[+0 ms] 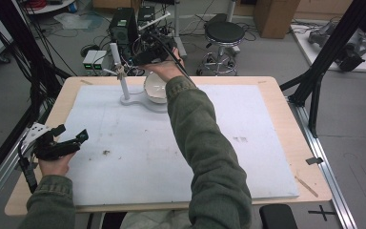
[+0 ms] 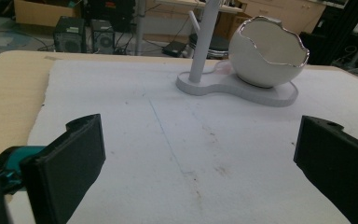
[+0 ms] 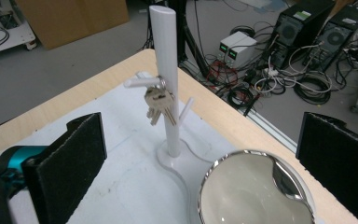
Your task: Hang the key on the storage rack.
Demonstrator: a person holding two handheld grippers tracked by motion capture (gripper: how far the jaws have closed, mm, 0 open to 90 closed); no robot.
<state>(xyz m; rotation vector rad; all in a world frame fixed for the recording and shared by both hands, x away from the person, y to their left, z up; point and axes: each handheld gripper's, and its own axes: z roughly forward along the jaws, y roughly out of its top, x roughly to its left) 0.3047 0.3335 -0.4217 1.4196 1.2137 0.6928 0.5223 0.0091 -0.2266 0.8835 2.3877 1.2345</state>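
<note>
High view, right gripper (image 1: 138, 58): top centre of frame, beyond the bowl (image 1: 155, 88), above the tabletop's (image 1: 276, 95) far edge.
Right gripper view, jaws: spread wide, nothing between them.
Keys (image 3: 158, 105): hanging from the upper peg of the white stand (image 3: 166, 74), centre of frame, touching the post.
Bowl: lower right of that frame, on the stand's base, just beside the post.
Left gripper (image 1: 69, 141): lower left of high view, jaws released, empty, over the white mat (image 1: 248, 124).

Probably a lab: computer towers (image 3: 292, 29), power supplies (image 3: 235, 46), tangled floor cables (image 3: 307, 81).
</note>
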